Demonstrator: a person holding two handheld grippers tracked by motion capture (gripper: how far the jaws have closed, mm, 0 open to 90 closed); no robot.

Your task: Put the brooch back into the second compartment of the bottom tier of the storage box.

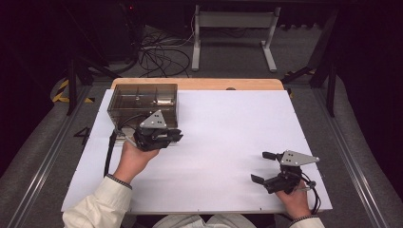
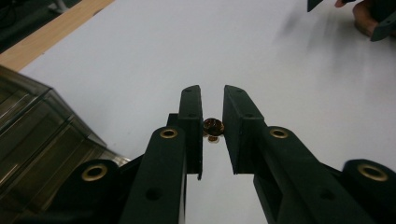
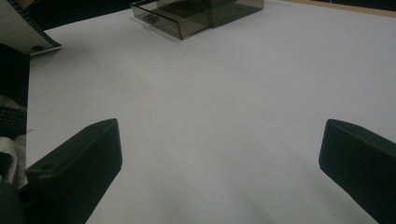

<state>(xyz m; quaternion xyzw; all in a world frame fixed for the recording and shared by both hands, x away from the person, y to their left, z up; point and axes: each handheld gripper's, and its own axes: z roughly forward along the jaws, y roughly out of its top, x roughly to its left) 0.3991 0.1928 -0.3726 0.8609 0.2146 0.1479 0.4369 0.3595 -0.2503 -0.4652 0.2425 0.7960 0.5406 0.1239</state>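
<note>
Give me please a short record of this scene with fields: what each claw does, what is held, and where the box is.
left claw: shut on small brown round piece, beside the box
right claw: open, nothing between its jaws, above the white table top
box: smoky clear plastic, with compartments, at the far left of the table
drawer: pulled out of the box

Only legible mark: a "4" on the floor [image 1: 81,134] left of table.

My left gripper [image 2: 213,114] pinches a small brass part [image 2: 213,126] over the white table [image 2: 261,51] — smoky box [image 2: 32,135] at left.
</note>
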